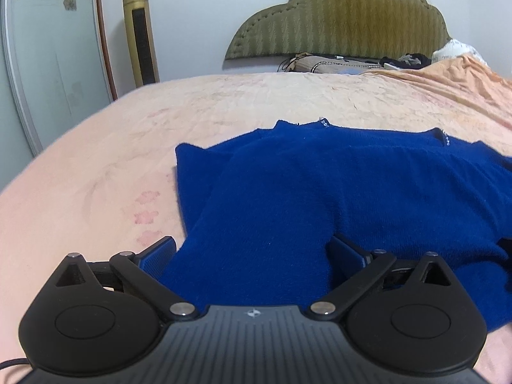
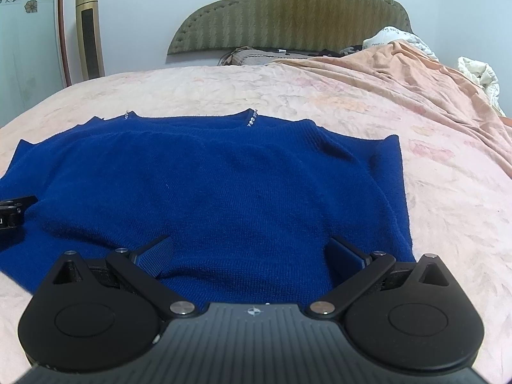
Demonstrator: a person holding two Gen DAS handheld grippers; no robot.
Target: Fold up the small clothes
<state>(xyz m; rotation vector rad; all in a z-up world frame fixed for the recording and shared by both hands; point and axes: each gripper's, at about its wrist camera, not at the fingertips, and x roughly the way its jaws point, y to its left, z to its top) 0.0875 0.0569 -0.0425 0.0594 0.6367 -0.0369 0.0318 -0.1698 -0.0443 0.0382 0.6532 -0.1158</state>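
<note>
My left gripper (image 1: 252, 252) is matte black plastic, with a dark grey ribbed housing at its base that carries a small silver star-shaped emblem in the middle. On either side sits a rounded black lobe with a smooth oval disc set into it and a triangular cut-out near the top. Two flat black link arms pivot on silver round-headed pins and end in short fingers faced with blue, finely textured pads (image 1: 158, 256). A thin black cable curls away at the lower left corner. My right gripper (image 2: 251, 252) has the same build and colours.
</note>
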